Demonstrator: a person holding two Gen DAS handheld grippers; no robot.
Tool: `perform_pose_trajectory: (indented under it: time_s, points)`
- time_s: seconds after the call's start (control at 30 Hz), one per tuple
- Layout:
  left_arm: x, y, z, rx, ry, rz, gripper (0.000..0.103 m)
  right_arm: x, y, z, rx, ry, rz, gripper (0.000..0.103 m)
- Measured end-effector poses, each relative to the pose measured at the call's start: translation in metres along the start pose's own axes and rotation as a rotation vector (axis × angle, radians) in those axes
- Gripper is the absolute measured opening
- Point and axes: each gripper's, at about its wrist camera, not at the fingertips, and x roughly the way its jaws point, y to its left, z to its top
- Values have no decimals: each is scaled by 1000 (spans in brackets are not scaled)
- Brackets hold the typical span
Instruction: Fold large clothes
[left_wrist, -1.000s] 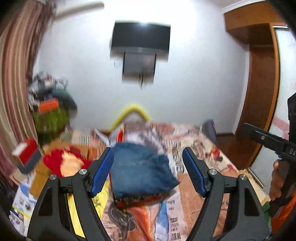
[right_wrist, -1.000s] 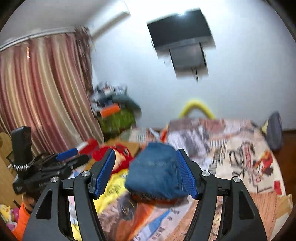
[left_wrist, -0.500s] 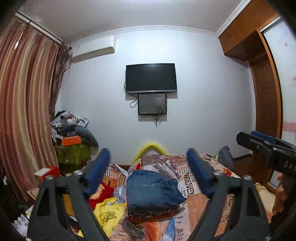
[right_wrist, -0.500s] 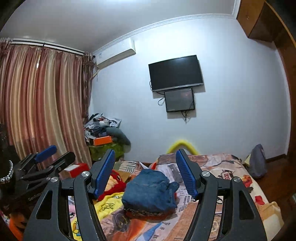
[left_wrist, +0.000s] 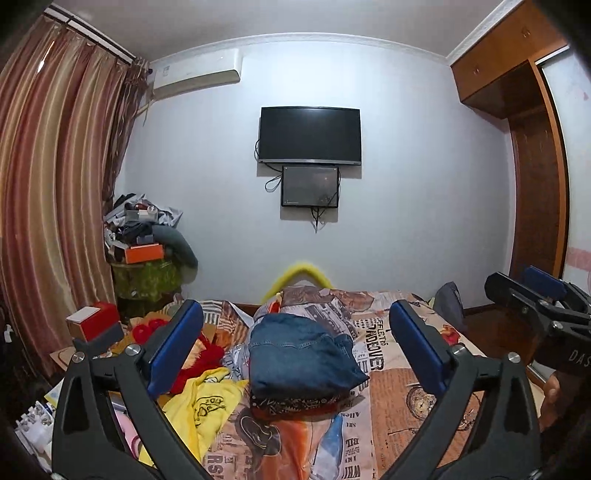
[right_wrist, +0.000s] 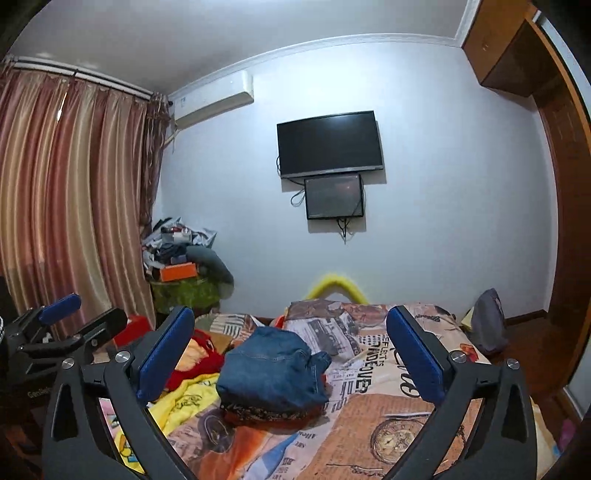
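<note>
Both grippers, left (left_wrist: 295, 354) and right (right_wrist: 291, 354), now raised, spread wide, empty; folded jeans (left_wrist: 301, 363) released onto stack, fold likely finished.

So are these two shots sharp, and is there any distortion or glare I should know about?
Left wrist view: sharp, no motion blur; fisheye bends the curtains and wardrobe inward, with dark corners; the TV is dark and free of glare. Right wrist view: equally sharp, the folded jeans crisp; the same barrel curve along the ceiling edge, even indoor light, only soft shadows under the TV.
</note>
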Motion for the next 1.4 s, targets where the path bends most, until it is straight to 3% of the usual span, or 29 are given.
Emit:
perform_pose_trajectory:
  time_s: [0.87,1.4]
  points:
    - [4,1,-5,2,12,4,102,-11,9,-3,-45,32,2,103]
    - [7,-1,-8,7,28,-1,102,-12,-1,-2,3,46,3,103]
